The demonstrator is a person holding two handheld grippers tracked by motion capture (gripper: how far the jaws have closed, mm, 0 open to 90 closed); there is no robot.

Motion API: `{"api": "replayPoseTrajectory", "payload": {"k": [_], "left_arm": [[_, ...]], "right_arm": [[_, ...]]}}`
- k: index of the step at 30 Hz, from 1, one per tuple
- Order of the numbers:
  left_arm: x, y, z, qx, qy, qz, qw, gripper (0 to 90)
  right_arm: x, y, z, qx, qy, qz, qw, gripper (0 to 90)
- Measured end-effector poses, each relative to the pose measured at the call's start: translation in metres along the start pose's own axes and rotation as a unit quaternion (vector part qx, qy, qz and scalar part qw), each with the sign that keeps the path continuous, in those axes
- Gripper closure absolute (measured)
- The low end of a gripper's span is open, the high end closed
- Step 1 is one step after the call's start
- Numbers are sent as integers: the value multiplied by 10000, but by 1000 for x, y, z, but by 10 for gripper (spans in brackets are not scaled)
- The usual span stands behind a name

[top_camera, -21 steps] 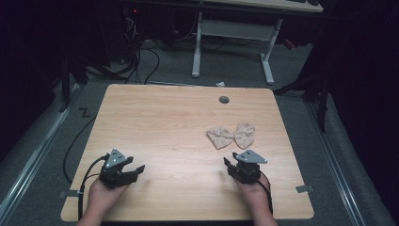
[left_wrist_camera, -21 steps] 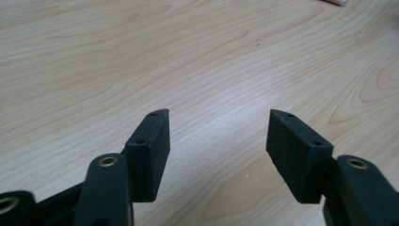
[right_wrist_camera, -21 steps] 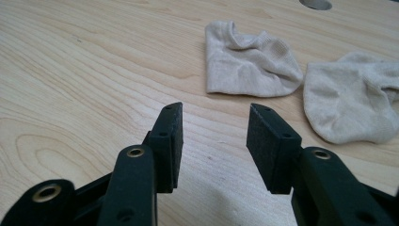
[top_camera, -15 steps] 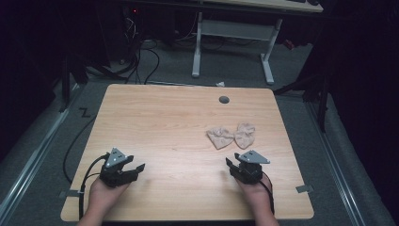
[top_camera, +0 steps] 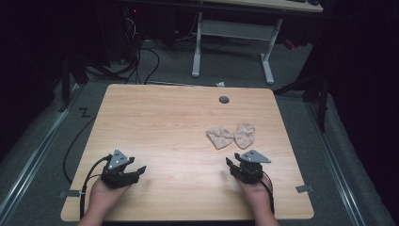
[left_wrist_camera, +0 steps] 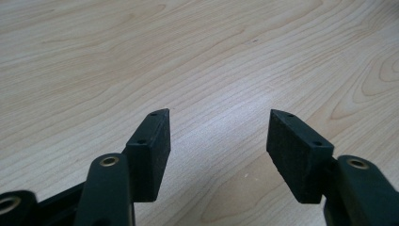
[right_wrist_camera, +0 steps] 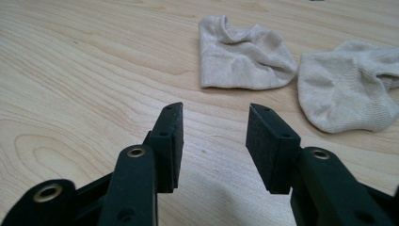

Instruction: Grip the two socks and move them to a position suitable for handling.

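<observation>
A light wooden counter [top_camera: 160, 122] carries two beige socks lying side by side, right of centre at about 3 o'clock on its top in the high view. The left sock [top_camera: 220, 137] and the right sock [top_camera: 245, 134] touch or nearly touch at their inner edges; from the right gripper view the same pair lie flat and crumpled, one [right_wrist_camera: 242, 54] ahead at 12 o'clock and the other [right_wrist_camera: 346, 84] off toward 2 o'clock. The right claw [top_camera: 233, 165] sits at the counter's near right, at 6 o'clock from the socks and close to them but apart; its jaws stand spread with bare wood between them, holding nothing [right_wrist_camera: 214, 141]. The left claw [top_camera: 135, 171] rests at the near left, about 7 o'clock on the counter, well apart from the socks; its jaws are spread wider, empty over plain wood [left_wrist_camera: 219, 141]. A hand [top_camera: 104, 197] holds the left claw from below, and another hand [top_camera: 256, 193] holds the right. A round grommet hole [top_camera: 224, 100] sits near the far edge at 12 o'clock.
</observation>
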State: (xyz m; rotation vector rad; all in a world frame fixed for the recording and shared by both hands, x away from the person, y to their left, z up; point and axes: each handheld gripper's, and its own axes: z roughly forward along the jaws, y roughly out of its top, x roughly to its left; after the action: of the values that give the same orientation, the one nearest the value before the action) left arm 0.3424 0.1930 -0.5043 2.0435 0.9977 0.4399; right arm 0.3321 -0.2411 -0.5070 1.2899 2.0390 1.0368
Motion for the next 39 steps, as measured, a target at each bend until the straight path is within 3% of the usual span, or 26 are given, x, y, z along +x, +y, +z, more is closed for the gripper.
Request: {"api": "replayPoseTrajectory", "payload": {"k": [5,22,39], "left_arm": [[1,0,-2,-37,-11,-78,10000,404],[2,-1,-3,-52,-33,-61,10000,385],[2,-2,-1,-19,-57,-5,10000,373]], "right_arm": [[1,0,-1,-26,14,-4,10000,574],[-2,1,-2,-3,137,101,9999,610],[-10,7,2,4,116,151,9998,574]]}}
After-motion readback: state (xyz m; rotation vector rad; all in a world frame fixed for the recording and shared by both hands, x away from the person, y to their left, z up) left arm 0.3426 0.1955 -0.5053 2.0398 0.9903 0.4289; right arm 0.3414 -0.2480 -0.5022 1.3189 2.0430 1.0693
